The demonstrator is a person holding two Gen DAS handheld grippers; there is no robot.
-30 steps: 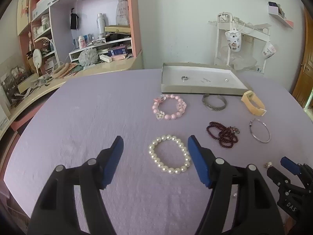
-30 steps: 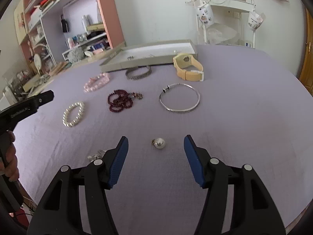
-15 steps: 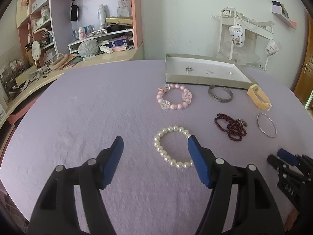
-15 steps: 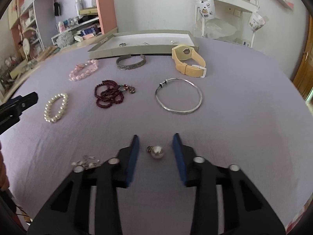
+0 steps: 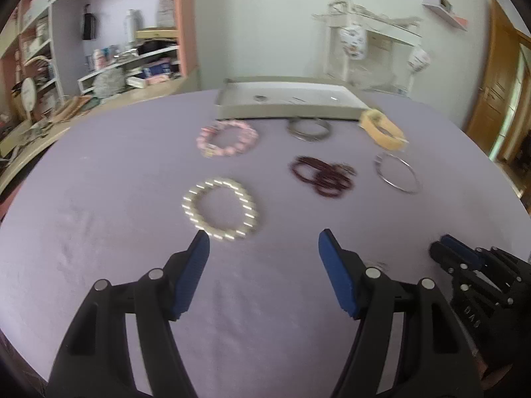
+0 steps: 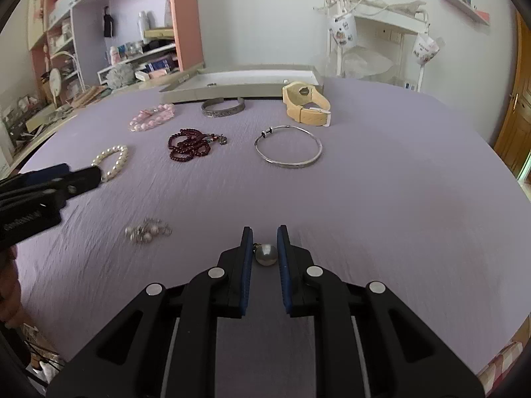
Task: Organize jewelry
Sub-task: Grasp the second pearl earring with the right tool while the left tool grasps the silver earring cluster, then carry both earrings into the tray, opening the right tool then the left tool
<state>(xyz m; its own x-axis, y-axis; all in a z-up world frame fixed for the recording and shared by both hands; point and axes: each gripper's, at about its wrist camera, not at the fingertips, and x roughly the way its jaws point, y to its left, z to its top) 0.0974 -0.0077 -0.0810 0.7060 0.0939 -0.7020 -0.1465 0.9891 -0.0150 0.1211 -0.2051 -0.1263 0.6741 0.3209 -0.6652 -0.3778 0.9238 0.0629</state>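
Note:
My right gripper (image 6: 265, 243) has its blue pads narrowed closely around a single pearl earring (image 6: 265, 254) on the purple table; small gaps still show on both sides. My left gripper (image 5: 264, 248) is open and empty, just short of the white pearl bracelet (image 5: 220, 209). A shallow grey jewelry tray (image 6: 239, 91) with a ring inside sits at the far side. In front of it lie a pink bead bracelet (image 6: 152, 118), a silver cuff (image 6: 223, 107), a dark red bead strand (image 6: 190, 144), a thin silver bangle (image 6: 288, 147) and a yellow watch (image 6: 307, 104).
A small cluster of silver-and-pearl earrings (image 6: 147, 230) lies left of my right gripper. Cluttered shelves (image 5: 99, 49) and a desk stand beyond the table's far left. A white rack with mugs (image 6: 378, 39) stands at the back right, a wooden door (image 5: 504, 76) further right.
My right gripper has closed from wide open to narrow around the pearl earring and moved forward over it. My left gripper has shifted right, so the pearl bracelet sits further left in its view.

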